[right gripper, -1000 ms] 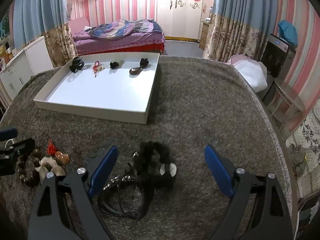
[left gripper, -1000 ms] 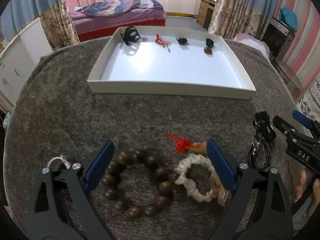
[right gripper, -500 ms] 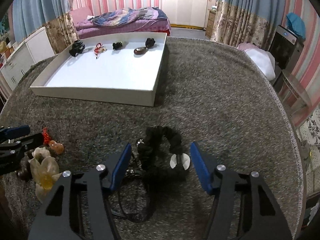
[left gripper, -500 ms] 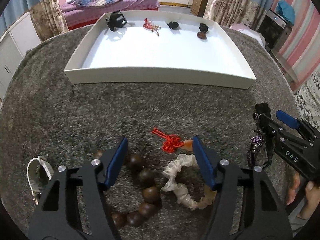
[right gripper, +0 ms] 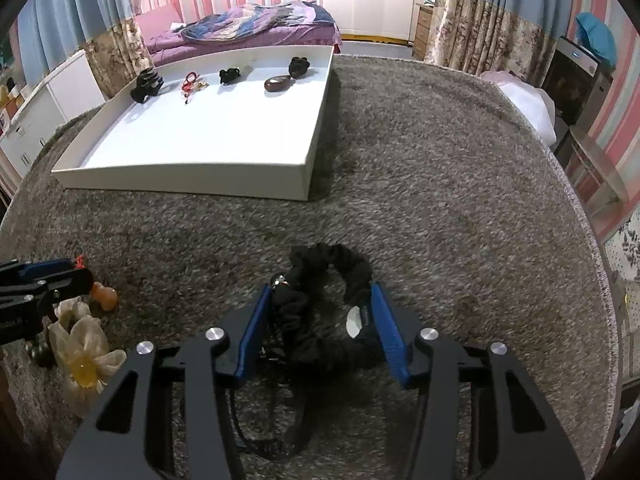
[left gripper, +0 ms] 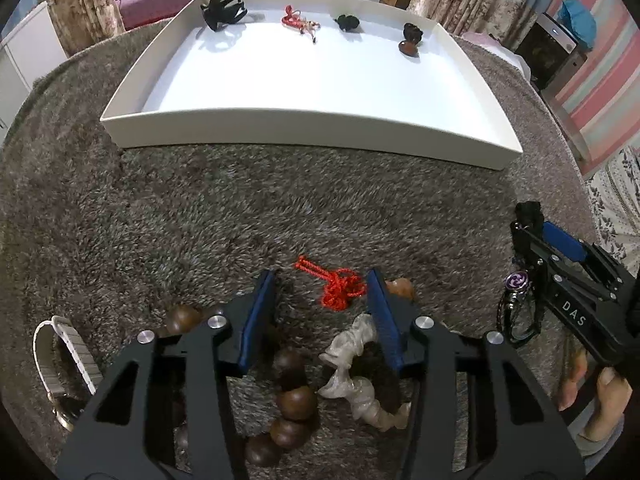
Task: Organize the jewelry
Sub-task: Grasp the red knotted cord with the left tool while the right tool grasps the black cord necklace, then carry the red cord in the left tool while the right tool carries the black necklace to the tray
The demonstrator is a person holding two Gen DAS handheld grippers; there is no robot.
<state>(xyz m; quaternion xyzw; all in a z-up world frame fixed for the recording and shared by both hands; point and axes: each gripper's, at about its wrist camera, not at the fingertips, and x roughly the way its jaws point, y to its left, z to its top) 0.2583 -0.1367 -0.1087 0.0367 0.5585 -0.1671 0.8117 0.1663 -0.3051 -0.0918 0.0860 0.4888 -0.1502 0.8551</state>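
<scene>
Two grippers have just been narrowing over the jewelry on the grey rug. The left gripper [left gripper: 322, 292] has dropped from spanning the wooden bead bracelet [left gripper: 294, 398] to straddling the red knotted cord [left gripper: 340, 289] and one end of the white scrunchie [left gripper: 352, 368], its jaws not yet pressing on either. The right gripper [right gripper: 320, 312] has its pads against both sides of the black scrunchie [right gripper: 320, 300], so a lift toward the white tray [right gripper: 192, 178], where four pieces already lie, looks close.

tray [left gripper: 304, 136] behind, on carpet [left gripper: 200, 208] | knotted cord [left gripper: 340, 288] before tray | watch [left gripper: 60, 352] left of beads [left gripper: 294, 398]
</scene>
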